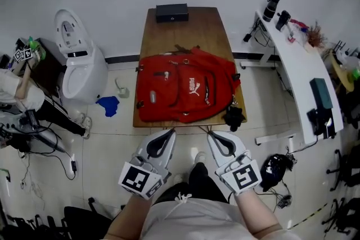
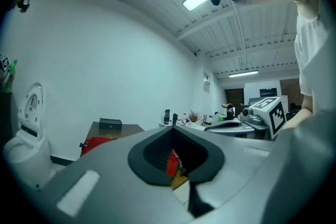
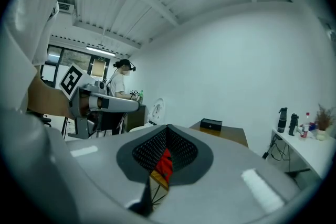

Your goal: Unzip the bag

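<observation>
**Red bag straight ahead, both hand-held grippers shut and empty**

Closest to the person are the two hand-held grippers, held low in front of the body. The left hand-held gripper (image 1: 170,132) has its jaws pressed together, with nothing between them. The right hand-held gripper (image 1: 211,134) is the same: jaws together, nothing held. Their tips lean in toward each other a little. The left one points to about 1 o'clock and the right one to about 11 o'clock. Both stop just short of the near edge of the tabletop (image 1: 185,28), and neither touches anything.

Next comes the red bag (image 1: 188,90). It lies flat on the near half of the tabletop, at 12 o'clock from both hand-held grippers. Its long side runs across, from 9 o'clock to 3 o'clock, so it fills the tabletop almost from side to side. It sits about midway between the two tips, so I think neither side is closer. Dark zip lines curve over the top of the bag, but the zip pulls are too small to pick out. The next move is probably a short reach forward, with the jaws opening first.

Farthest away, at the back of the tabletop, sits a small black box (image 1: 171,12), well apart from the bag.
</observation>
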